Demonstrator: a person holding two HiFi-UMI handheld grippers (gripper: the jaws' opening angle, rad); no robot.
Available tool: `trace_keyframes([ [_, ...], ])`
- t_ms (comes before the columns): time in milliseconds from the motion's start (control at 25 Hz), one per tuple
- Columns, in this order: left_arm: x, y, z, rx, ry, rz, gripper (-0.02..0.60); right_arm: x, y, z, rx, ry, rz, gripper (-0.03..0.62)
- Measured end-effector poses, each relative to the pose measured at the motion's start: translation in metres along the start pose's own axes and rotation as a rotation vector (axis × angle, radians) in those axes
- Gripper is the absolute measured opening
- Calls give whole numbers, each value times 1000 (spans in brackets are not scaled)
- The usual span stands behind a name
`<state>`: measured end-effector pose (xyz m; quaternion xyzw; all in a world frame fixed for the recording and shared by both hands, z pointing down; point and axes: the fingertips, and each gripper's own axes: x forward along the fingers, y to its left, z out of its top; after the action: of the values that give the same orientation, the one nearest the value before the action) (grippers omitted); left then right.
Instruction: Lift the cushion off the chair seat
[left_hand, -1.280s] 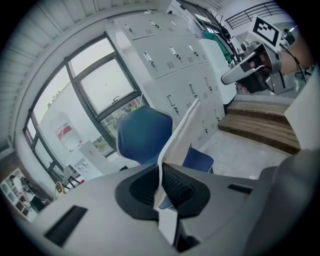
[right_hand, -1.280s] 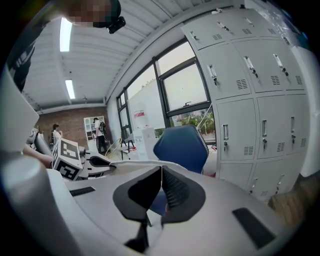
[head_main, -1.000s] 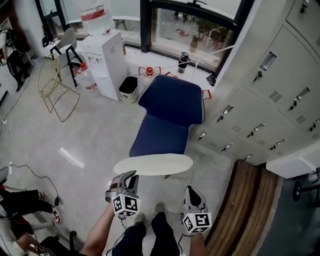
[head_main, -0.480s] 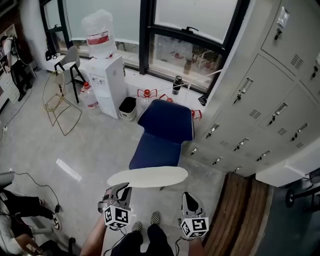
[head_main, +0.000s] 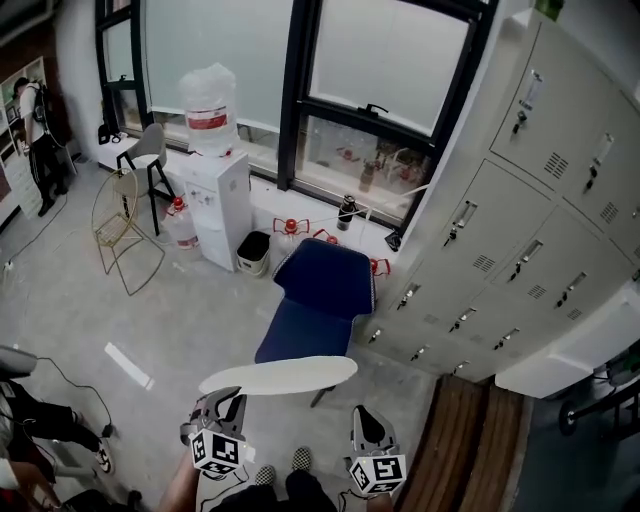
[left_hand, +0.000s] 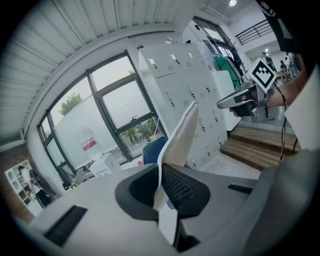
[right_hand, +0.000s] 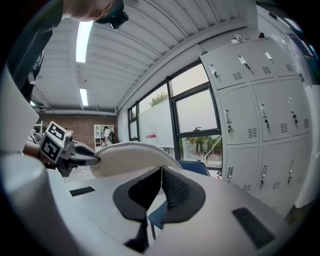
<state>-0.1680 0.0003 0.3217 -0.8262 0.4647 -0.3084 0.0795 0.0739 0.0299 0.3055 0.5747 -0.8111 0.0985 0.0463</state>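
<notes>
A flat white oval cushion (head_main: 278, 376) hangs level in the air, in front of and above the blue chair (head_main: 322, 290). My left gripper (head_main: 222, 405) is shut on the cushion's left end; in the left gripper view the cushion (left_hand: 180, 137) runs edge-on out of the closed jaws. My right gripper (head_main: 365, 420) is shut on the cushion's right end, and in the right gripper view the cushion (right_hand: 132, 155) arches from those jaws across to the left gripper (right_hand: 75, 159). The chair seat is bare.
A white water dispenser (head_main: 215, 200) and a small bin (head_main: 254, 252) stand by the window left of the chair. Grey lockers (head_main: 500, 220) line the right side, with a wooden step (head_main: 470, 440) below. A wire chair (head_main: 125, 235) and a seated person's legs (head_main: 40, 430) are at the left.
Both grippers have risen together with the cushion, which now hangs farther above the chair seat. The chair looks smaller and lower in the head view.
</notes>
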Motion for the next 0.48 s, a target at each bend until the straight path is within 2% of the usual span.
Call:
trace_keyframes([
  [200, -31, 7, 2, 12, 4, 15, 31, -20, 10, 15, 1, -24, -7, 28],
  [480, -49, 0, 8, 6, -8, 19, 31, -28, 11, 27, -19, -35, 16, 28],
])
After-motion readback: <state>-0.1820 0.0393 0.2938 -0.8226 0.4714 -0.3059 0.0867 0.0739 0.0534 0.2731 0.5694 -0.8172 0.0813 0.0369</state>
